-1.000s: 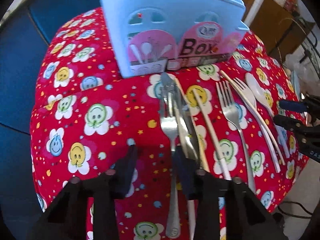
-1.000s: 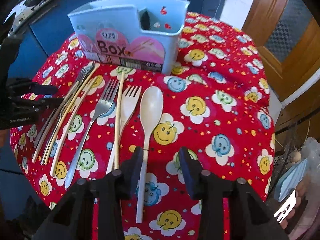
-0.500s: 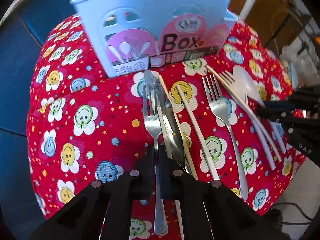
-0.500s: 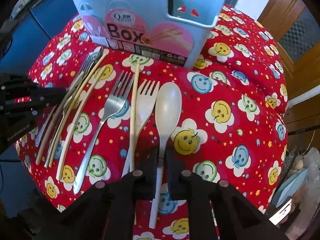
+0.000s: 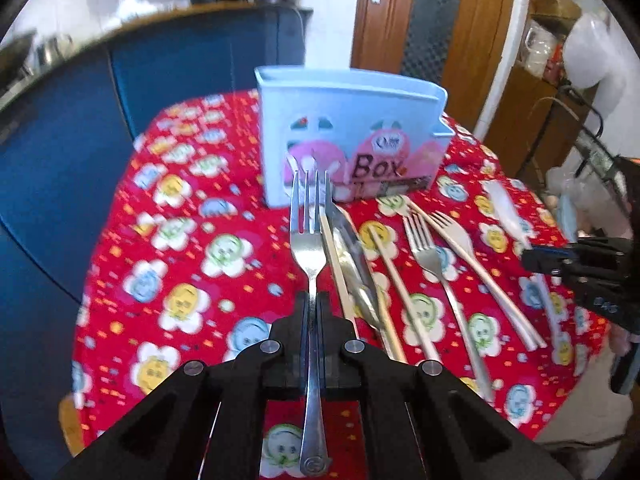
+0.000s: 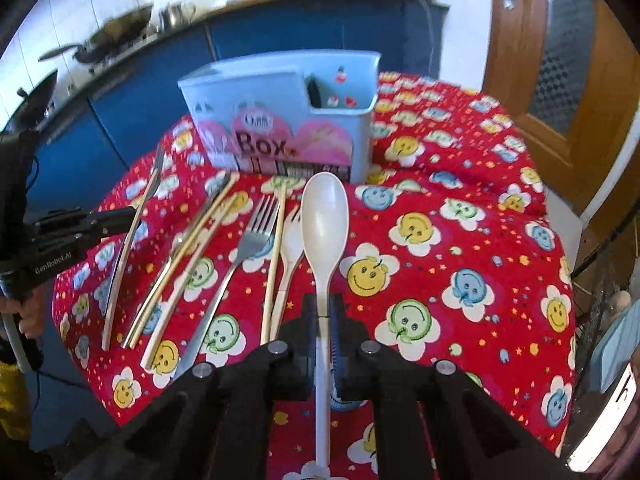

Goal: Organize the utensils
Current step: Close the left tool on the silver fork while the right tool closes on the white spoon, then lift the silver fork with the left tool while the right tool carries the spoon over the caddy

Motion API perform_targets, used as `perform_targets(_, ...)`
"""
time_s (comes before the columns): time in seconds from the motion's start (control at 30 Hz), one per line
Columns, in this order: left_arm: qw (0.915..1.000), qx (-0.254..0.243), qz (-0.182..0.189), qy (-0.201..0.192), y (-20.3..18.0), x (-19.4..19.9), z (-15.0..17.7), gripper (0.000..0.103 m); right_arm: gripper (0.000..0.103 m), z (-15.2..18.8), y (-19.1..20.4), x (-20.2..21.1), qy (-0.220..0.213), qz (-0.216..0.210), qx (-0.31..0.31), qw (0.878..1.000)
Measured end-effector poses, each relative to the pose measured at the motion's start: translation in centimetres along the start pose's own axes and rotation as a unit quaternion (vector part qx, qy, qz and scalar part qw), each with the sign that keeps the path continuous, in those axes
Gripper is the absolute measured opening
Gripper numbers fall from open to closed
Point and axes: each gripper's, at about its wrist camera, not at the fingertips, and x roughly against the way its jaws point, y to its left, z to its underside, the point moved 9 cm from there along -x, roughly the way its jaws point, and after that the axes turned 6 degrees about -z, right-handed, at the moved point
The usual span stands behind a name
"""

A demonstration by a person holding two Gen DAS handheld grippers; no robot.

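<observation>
My left gripper (image 5: 313,300) is shut on a metal fork (image 5: 308,236) and holds it lifted above the red cloth, tines toward the light blue utensil box (image 5: 348,136). My right gripper (image 6: 323,308) is shut on a cream plastic spoon (image 6: 324,216), lifted, bowl toward the box (image 6: 280,120). On the cloth lie a knife (image 5: 352,248), chopsticks (image 5: 394,280), a second metal fork (image 6: 244,248) and a cream plastic fork (image 6: 292,240). The left gripper with its fork shows at the left of the right wrist view (image 6: 116,220).
The table has a red smiley-flower cloth (image 6: 460,240) that drops off at the near and side edges. Blue cabinets (image 5: 60,160) stand behind and left. A wooden door (image 6: 560,60) is at the back right. Bags and shelves (image 5: 580,60) crowd the right side.
Both grippers closed on their utensils and lifted them off the cloth, tilting up so the room behind came into view. The box now sits farther off.
</observation>
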Motion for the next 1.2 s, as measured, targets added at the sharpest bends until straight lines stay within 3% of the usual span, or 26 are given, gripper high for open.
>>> perform_targets(0.23, 0.9967, -0.001, -0.054, -0.061, 1.9, 0.9, -3.0, 0.003, 0.008, -1.3, 1.4, 1.6, -0.062, -0.011, -0.002, 0.998)
perform_targets(0.43, 0.9935, 0.036, -0.035, -0.102, 2.7, 2.5, -5.1, 0.003, 0.008, -3.5, 1.7, 3.9, -0.128, -0.017, -0.001, 0.992)
perform_targets(0.67, 0.9833, 0.070, -0.010, -0.168, 3.2, 5.2, -8.0, 0.003, 0.008, -6.0, 1.8, 5.7, -0.194, -0.031, -0.006, 0.980)
perform_targets(0.93, 0.9727, 0.086, 0.002, -0.215, 3.7, 7.5, -12.6, 0.003, 0.008, -8.1, 1.5, 5.5, -0.223, -0.041, -0.011, 0.974)
perform_targets(1.2, 0.9626, 0.111, 0.009, -0.247, 3.7, 7.3, -17.2, 0.003, 0.008, -9.5, 0.9, 5.3, -0.241, -0.035, -0.010, 0.970)
